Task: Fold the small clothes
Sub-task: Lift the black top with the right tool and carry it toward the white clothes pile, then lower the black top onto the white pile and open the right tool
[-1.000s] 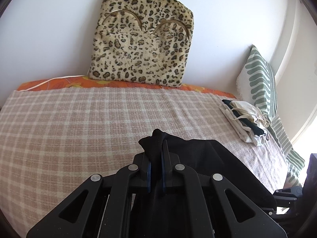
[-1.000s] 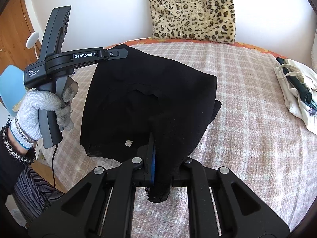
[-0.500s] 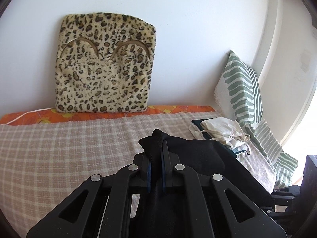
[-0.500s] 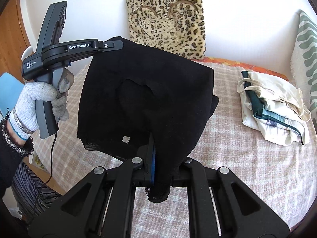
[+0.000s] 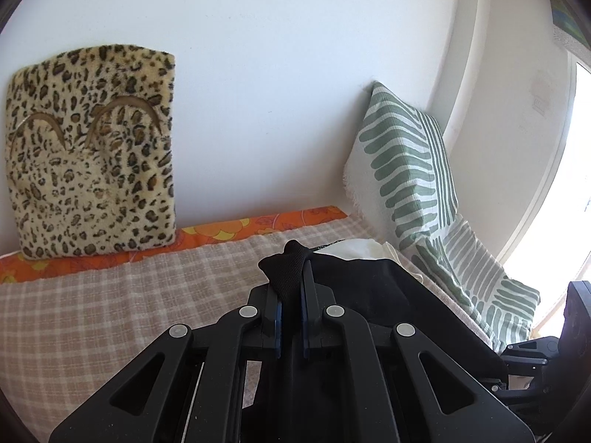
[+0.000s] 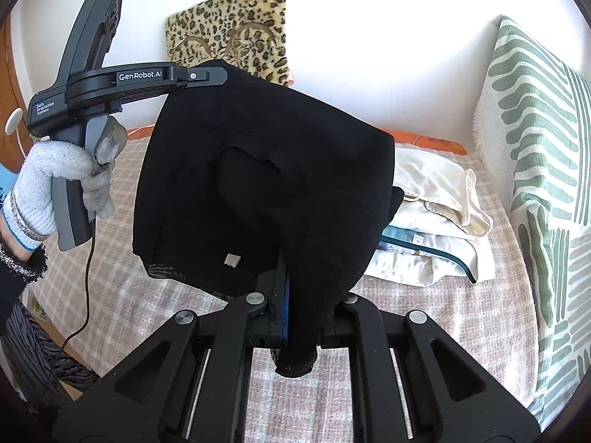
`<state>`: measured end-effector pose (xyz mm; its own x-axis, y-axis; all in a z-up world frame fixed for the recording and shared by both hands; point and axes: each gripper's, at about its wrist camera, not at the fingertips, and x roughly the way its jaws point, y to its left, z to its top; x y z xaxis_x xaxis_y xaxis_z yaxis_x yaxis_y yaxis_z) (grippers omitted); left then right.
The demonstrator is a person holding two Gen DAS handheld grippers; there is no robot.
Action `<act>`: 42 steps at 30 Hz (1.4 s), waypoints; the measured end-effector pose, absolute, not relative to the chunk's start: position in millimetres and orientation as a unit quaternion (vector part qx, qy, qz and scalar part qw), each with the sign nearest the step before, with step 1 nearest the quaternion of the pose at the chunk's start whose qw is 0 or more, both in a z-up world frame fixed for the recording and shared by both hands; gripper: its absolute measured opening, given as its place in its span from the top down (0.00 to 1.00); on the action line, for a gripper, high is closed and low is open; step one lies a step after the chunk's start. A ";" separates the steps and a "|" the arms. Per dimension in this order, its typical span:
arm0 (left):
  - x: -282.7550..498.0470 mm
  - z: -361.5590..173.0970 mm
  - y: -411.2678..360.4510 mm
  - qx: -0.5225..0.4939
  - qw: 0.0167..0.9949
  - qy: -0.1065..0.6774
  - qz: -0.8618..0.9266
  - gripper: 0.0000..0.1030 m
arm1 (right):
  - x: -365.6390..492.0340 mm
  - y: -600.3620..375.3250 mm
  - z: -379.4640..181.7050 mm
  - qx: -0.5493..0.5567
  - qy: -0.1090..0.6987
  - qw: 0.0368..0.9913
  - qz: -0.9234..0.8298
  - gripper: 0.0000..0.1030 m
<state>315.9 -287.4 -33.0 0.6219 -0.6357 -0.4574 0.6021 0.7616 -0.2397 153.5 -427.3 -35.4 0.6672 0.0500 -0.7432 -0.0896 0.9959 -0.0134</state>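
Observation:
A small black garment (image 6: 266, 181) hangs spread in the air between both grippers, above the checked bedspread (image 6: 424, 317). My left gripper (image 5: 290, 280) is shut on one corner of the black garment (image 5: 291, 258), which pokes out past the fingertips. In the right wrist view the left gripper (image 6: 218, 74) holds the upper left corner, gripped by a gloved hand (image 6: 55, 173). My right gripper (image 6: 295, 288) is shut on the garment's lower edge; a bunch of cloth hangs below its fingers. A small white label shows on the cloth.
A pile of folded pale clothes (image 6: 436, 221) lies on the bed at the right, partly behind the garment. A green-striped pillow (image 6: 535, 140) leans at the right edge. A leopard-print cushion (image 5: 92, 151) stands against the white wall. An orange sheet (image 5: 229, 230) edges the bedspread.
Both grippers have carried the black garment up and to the right, toward the folded pile and the striped pillow. The grips are unchanged.

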 end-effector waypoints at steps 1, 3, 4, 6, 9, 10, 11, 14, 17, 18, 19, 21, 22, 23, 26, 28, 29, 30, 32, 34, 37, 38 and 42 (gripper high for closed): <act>318.0 -31.8 -296.0 -0.032 0.899 0.265 -0.347 0.95 | 155.1 -435.5 -34.0 -0.025 0.406 0.913 0.033 0.90; 323.2 -29.4 -313.8 -0.032 0.897 0.264 -0.353 0.95 | 156.8 -450.7 -31.1 -0.032 0.404 0.914 0.021 0.90; 325.7 -28.3 -322.1 -0.032 0.896 0.263 -0.356 0.95 | 159.5 -458.1 -27.3 -0.036 0.404 0.914 0.016 0.90; 330.9 -26.0 -339.2 -0.031 0.895 0.260 -0.361 0.95 | 164.8 -472.3 -19.3 -0.048 0.404 0.914 0.005 0.90; 340.6 -24.0 -364.0 -0.030 0.894 0.256 -0.367 0.95 | 177.0 -492.3 -6.5 -0.064 0.403 0.913 -0.011 0.90; 344.5 -23.7 -371.9 -0.031 0.893 0.256 -0.368 0.95 | 182.1 -499.1 -2.4 -0.068 0.402 0.913 -0.016 0.90; 348.7 -23.6 -379.2 -0.032 0.893 0.256 -0.369 0.95 | 186.5 -506.2 1.1 -0.071 0.401 0.913 -0.019 0.90; 363.1 -25.4 -398.3 -0.039 0.892 0.256 -0.370 0.95 | 200.4 -524.9 5.3 -0.083 0.398 0.913 -0.032 0.90; 378.4 -31.6 -414.9 -0.035 0.895 0.256 -0.363 0.95 | 217.0 -543.6 -0.3 -0.088 0.402 0.911 -0.039 0.90; 383.7 -34.7 -420.2 -0.033 0.896 0.258 -0.361 0.95 | 222.5 -549.6 -3.1 -0.090 0.403 0.910 -0.041 0.90; 388.8 -38.3 -424.2 -0.032 0.896 0.261 -0.359 0.95 | 228.3 -555.8 -6.1 -0.089 0.404 0.909 -0.041 0.90; 399.1 -47.2 -430.6 -0.035 0.895 0.267 -0.354 0.95 | 239.2 -568.4 -13.1 -0.078 0.407 0.909 -0.036 0.90; 403.9 -51.8 -433.5 -0.036 0.895 0.271 -0.352 0.95 | 244.8 -574.4 -17.3 -0.072 0.409 0.909 -0.035 0.90; 408.5 -56.4 -436.5 -0.035 0.895 0.275 -0.349 0.95 | 249.8 -579.9 -21.8 -0.066 0.411 0.909 -0.034 0.90; 421.2 -69.3 -445.7 -0.033 0.895 0.285 -0.342 0.95 | 262.1 -595.0 -36.7 -0.046 0.416 0.908 -0.026 0.90; 428.3 -77.0 -450.5 -0.031 0.896 0.289 -0.337 0.95 | 267.7 -603.3 -48.2 -0.037 0.420 0.906 -0.023 0.90; 431.4 -80.5 -452.1 -0.033 0.896 0.292 -0.334 0.95 | 270.1 -607.7 -53.4 -0.030 0.422 0.906 -0.020 0.90; 434.6 -83.5 -453.2 -0.034 0.896 0.294 -0.331 0.95 | 272.3 -612.0 -58.3 -0.022 0.425 0.905 -0.019 0.90; 440.3 -89.2 -454.4 -0.034 0.896 0.301 -0.325 0.95 | 275.0 -621.5 -66.4 0.005 0.429 0.903 -0.011 0.90; 445.7 -93.7 -454.2 -0.035 0.893 0.311 -0.323 0.95 | 276.7 -632.5 -72.0 0.048 0.435 0.899 0.011 0.90; 452.7 -96.9 -452.8 -0.034 0.892 0.327 -0.310 0.92 | 276.6 -646.5 -79.2 0.107 0.448 0.887 0.038 0.86; 454.3 -96.9 -451.2 -0.036 0.891 0.333 -0.306 0.91 | 276.0 -651.0 -81.1 0.124 0.451 0.883 0.039 0.82; 451.9 -90.5 -442.0 -0.037 0.897 0.335 -0.287 0.85 | 266.9 -668.8 -85.6 0.178 0.458 0.871 0.034 0.50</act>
<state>451.9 -442.0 -90.5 0.6111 -0.5399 -0.5788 0.4899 0.8323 -0.2591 266.9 -668.8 -85.6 0.5790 0.2226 -0.7844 0.1026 0.9345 0.3410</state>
